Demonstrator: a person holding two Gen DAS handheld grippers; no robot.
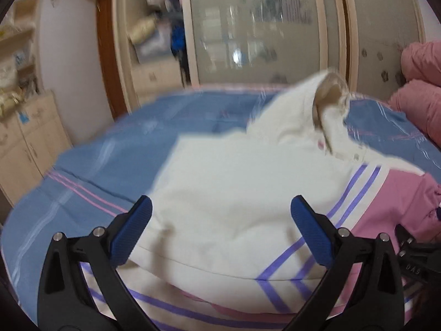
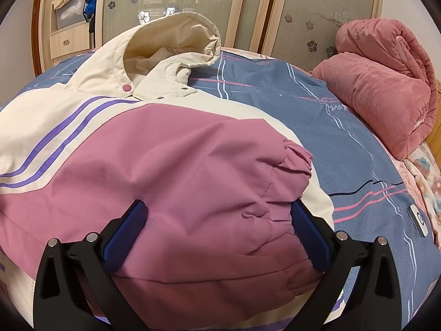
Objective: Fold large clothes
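A large hooded jacket, cream with pink panels and purple stripes (image 2: 137, 127), lies on the blue bed sheet (image 2: 275, 96); its hood (image 2: 176, 35) points to the far side. The pink sleeve with its gathered cuff (image 2: 295, 160) is folded over the body. My right gripper (image 2: 219, 215) is open, its blue pads either side of the pink fabric near the cuff. In the left wrist view the cream side of the jacket (image 1: 234, 182) fills the middle. My left gripper (image 1: 220, 209) is open just above it, holding nothing. The view is blurred.
A rolled pink quilt (image 2: 386, 88) lies at the bed's right side. A small white remote (image 2: 419, 219) sits on the sheet at the right. A wardrobe with frosted sliding doors (image 2: 176, 0) stands behind the bed. Wooden cabinets (image 1: 24, 138) stand at left.
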